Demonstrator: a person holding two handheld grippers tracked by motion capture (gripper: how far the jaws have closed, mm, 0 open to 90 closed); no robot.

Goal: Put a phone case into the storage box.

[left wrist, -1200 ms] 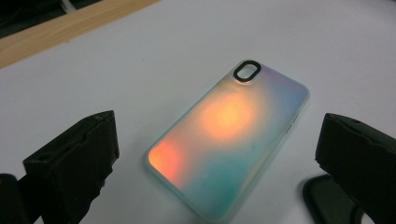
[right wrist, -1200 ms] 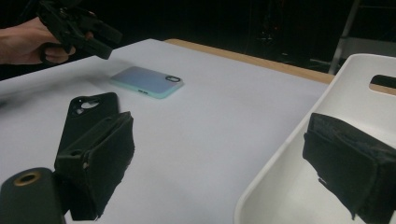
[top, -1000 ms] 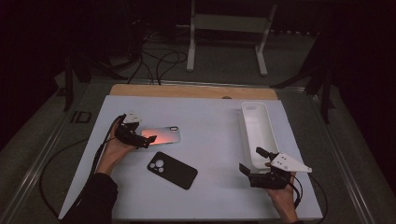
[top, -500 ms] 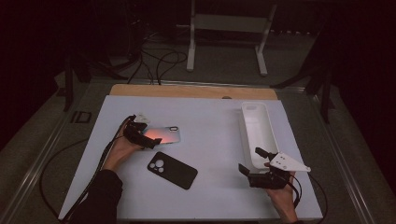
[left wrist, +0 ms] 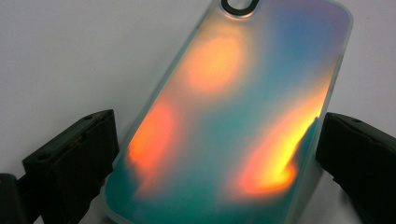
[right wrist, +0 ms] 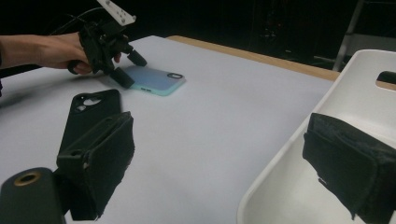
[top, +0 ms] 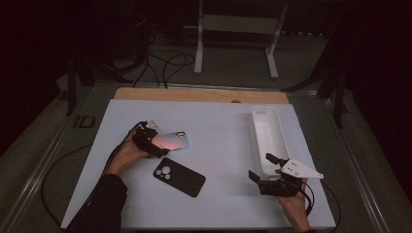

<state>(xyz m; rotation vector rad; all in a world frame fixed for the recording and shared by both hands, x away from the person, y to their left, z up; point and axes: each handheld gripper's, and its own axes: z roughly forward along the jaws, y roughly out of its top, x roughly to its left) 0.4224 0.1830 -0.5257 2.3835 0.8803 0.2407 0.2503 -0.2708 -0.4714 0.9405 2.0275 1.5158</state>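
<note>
Left gripper (top: pixel 154 145) jaws apart, straddling iridescent glossy plastic phone case (left wrist: pixel 233 121); light, flexy, slick, so pinch long edges. Right gripper (top: pixel 268 171) open, idle.

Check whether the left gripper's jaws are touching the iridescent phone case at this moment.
Cannot tell. In the left gripper view, the left gripper straddles the iridescent phone case, both jaws close beside its edges, but neither contact nor gap shows plainly.

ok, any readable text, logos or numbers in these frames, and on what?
None can be read.
Iridescent phone case, between the left gripper's jaws: colour sheen, no print seen.
Black phone case: camera cut-outs, no logo seen.
White tray: plain.
Grey plate on the right gripper: a few small dots, no characters.
</note>
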